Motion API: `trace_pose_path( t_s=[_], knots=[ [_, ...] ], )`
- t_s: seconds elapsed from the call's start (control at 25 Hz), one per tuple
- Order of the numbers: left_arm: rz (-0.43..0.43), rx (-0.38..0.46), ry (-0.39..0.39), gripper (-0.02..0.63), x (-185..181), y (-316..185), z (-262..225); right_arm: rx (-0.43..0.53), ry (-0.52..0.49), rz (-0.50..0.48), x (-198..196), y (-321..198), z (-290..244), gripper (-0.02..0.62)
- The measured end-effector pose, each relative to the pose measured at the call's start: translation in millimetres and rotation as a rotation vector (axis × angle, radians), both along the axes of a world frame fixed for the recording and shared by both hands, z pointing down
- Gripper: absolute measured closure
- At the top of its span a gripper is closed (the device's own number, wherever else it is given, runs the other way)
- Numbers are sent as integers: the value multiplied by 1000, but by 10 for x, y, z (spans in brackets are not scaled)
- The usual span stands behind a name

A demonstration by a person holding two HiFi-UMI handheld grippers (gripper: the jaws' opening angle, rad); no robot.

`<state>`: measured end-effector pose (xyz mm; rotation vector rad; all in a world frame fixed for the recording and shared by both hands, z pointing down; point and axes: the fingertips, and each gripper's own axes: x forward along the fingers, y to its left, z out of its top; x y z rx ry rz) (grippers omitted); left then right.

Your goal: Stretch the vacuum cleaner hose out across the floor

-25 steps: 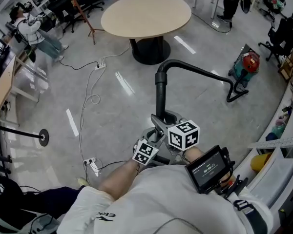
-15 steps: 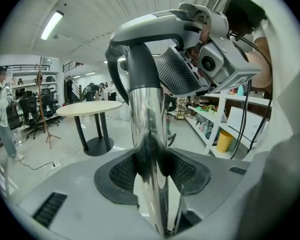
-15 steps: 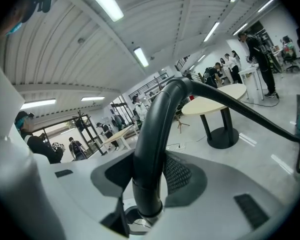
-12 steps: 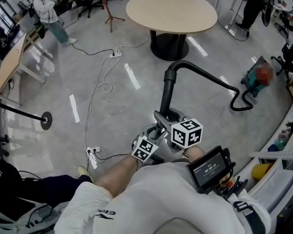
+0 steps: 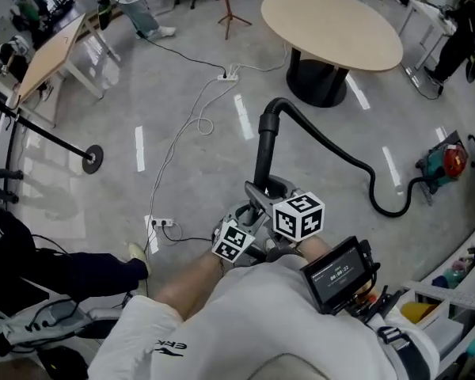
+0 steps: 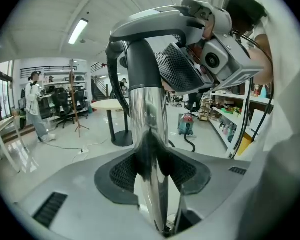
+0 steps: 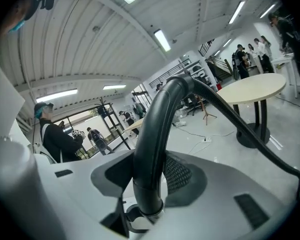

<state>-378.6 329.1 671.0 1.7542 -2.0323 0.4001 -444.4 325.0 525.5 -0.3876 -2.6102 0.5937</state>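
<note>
Both grippers hold the vacuum wand in front of me. In the left gripper view my left gripper (image 6: 152,171) is shut on the shiny metal tube (image 6: 149,134). In the right gripper view my right gripper (image 7: 150,181) is shut on the black curved handle (image 7: 154,134), higher up the wand. In the head view the marker cubes of the left gripper (image 5: 236,244) and right gripper (image 5: 298,216) sit side by side. From the bend (image 5: 269,111) the black hose (image 5: 344,158) runs across the floor to the red and teal vacuum cleaner (image 5: 442,165) at the far right.
A round table (image 5: 332,22) on a black base stands beyond the hose. White cables and power strips (image 5: 162,224) lie on the floor to the left, by a stand's round base (image 5: 93,158). A wooden desk (image 5: 47,54) is at upper left; shelves line the right wall.
The view has swung left with both grippers and the wand. The vacuum cleaner and table now sit further right, and the hose lies longer and less looped across the floor.
</note>
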Motion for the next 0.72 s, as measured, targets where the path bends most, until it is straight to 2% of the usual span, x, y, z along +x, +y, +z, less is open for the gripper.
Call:
trace_pose_path(
  t_s=[0.16,0.48,0.72],
  knots=[
    [-104,-3,13,448,-223,152,-55,-3,4,-114,-249,242,-15,433],
    [-307,-49,8,448,-487,431,37,-19,-2,-320,-458,626,52,433],
    [-369,-83,-1,447,-589,794,39,-46,-8,-392,-543,989,49,433]
  ],
)
